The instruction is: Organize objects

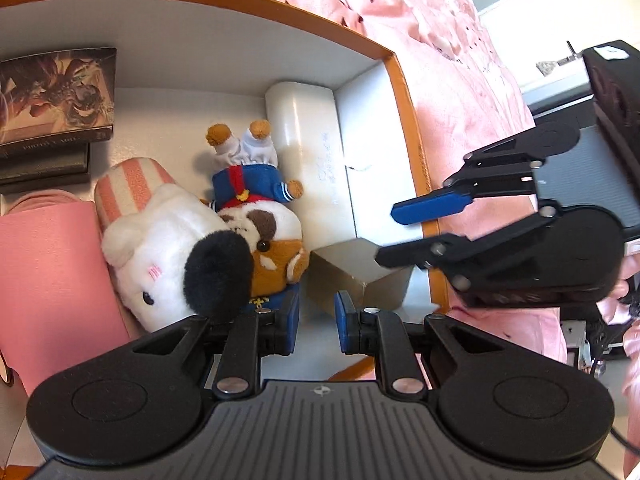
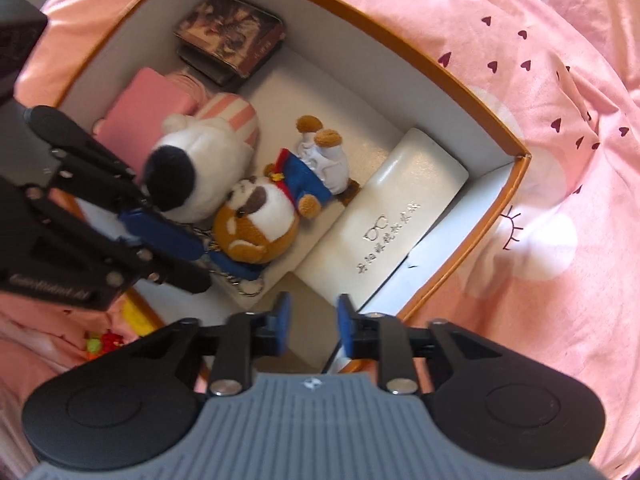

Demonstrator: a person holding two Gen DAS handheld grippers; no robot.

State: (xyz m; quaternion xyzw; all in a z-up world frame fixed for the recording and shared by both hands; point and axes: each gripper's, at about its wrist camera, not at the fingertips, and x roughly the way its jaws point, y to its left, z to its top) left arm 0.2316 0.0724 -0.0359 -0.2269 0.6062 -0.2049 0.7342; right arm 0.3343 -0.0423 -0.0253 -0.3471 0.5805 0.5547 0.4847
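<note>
Orange-rimmed white cardboard box point(image 2: 496, 216); brown-and-white plush dog in blue point(image 2: 264, 220) ahead of both claws. Left gripper point(image 1: 317, 328) and right gripper point(image 2: 312, 326) parted, empty.

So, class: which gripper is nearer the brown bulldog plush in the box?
Left. The left gripper hangs right beside the bulldog plush, over its keyring end; the right gripper sits at the box's orange rim, past the white case.
</note>
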